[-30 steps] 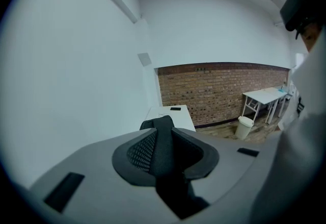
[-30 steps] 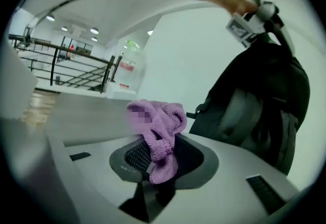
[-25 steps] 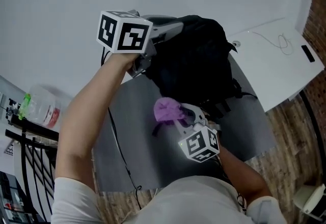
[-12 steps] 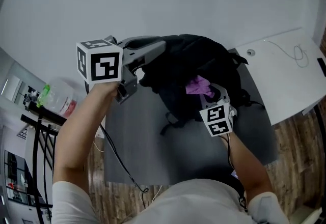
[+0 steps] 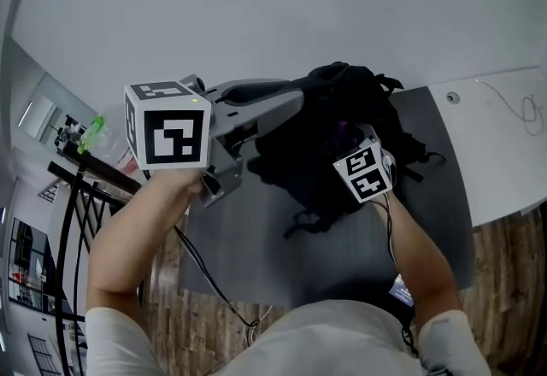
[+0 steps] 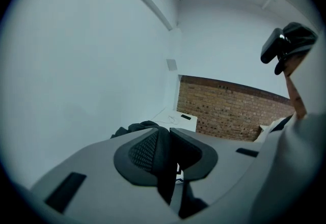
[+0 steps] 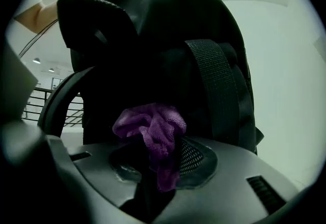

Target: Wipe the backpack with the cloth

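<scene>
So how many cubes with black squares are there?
2. One marker cube sits over the left hand; the other marker cube is by the black backpack. None look hidden.

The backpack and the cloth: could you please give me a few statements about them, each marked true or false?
1. The right gripper holds a purple cloth. True.
2. The backpack is red. False: it is black.
3. The left gripper is open and empty. False: its jaws are closed on a black part of the backpack.
4. A grey mat lies under the backpack. True.
5. The cloth lies loose on the mat, far from the backpack. False: it is pinched in the right gripper, right up by the backpack.
</scene>
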